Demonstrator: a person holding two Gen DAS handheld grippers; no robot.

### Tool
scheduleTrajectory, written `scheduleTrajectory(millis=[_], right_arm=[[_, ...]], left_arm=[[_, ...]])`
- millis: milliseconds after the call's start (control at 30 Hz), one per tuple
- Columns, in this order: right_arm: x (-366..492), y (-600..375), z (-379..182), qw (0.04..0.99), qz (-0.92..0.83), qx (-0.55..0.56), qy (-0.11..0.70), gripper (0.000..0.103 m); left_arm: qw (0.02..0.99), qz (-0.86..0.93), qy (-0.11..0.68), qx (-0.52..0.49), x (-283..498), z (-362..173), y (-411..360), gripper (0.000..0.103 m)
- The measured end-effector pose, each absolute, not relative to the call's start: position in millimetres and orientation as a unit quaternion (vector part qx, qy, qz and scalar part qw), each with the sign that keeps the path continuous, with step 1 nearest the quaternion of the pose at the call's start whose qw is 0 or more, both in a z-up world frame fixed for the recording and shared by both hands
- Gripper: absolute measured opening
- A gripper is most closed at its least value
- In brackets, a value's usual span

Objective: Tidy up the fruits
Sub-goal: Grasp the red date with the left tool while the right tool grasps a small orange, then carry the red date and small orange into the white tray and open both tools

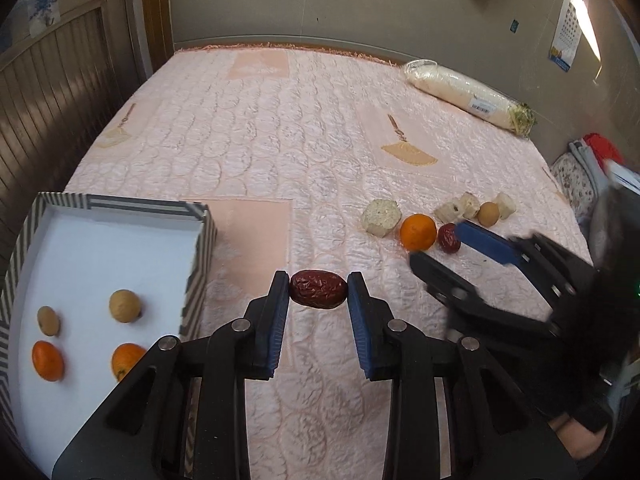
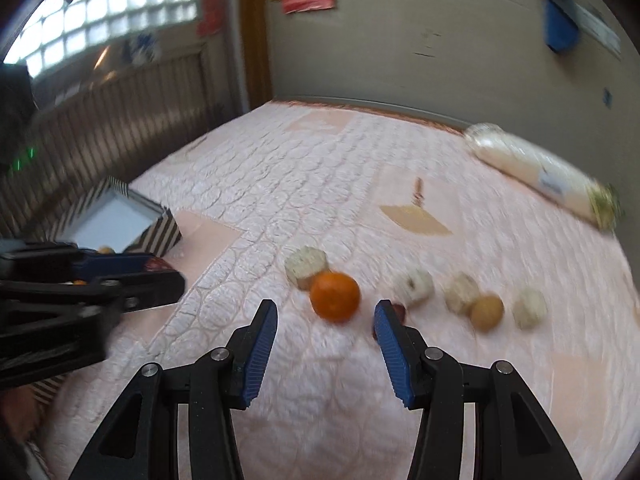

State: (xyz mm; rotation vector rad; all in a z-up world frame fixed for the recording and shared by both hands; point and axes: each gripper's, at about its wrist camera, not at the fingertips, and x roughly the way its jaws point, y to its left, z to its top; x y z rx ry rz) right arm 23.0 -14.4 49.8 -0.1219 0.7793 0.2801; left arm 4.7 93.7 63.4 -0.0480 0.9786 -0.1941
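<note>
My left gripper (image 1: 318, 289) is clamped on a red date (image 1: 318, 290), one blue pad at each end, so its long axis runs crosswise between my fingers, parallel to the quilt; the skin is dark red, wrinkled and glossy. In the right wrist view that date is nearly all hidden behind my left fingers, only a red sliver showing. My right gripper (image 2: 326, 314) stands wide apart and holds nothing; its view is smeared with motion blur, so fine detail there is unreliable. Just left of my left gripper sits the striped box (image 1: 196, 264), its near end cut off by the frame; inside lie two oranges, one (image 1: 48, 360) clear and one (image 1: 126, 360) partly covered by my gripper body, plus two tan round fruits (image 1: 125, 305). Farther out on the pink quilt (image 1: 260, 140) lies a loose orange (image 1: 418, 232), and just beside it a second red date (image 1: 449, 238), partly hidden behind my right finger. Around them sit pale chunks (image 1: 380, 217) I cannot identify and another tan fruit (image 1: 488, 213). Farthest, by the wall, a wrapped white roll (image 1: 468, 94) lies aslant.
</note>
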Motion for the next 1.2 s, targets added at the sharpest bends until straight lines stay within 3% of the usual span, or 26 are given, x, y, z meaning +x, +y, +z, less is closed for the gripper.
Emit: scheduleTrajectory(millis=[133,267,633,1200], right_arm=[[46,-3,38,0.900,0.126,-0.092,0.406,0.049],[56,-6,25,0.892,0.109,-0.095,0.428,0.029],[-9,-15,57,0.920,0.120,-0.022,0.373,0.029],[-66,-4,77,0.927,0.120,0.001,0.356,0.029]], left_arm=[[0.878,-0.093,0.468,-0.022,3,65,98,0.029],[0.879,-0.091,0.468,-0.022,1,63,100,0.029],[0.891,-0.084,0.446,-0.013,-21,67,97,0.029],[0.918,-0.051,0.393,0.018,-62,82,111,0.029]])
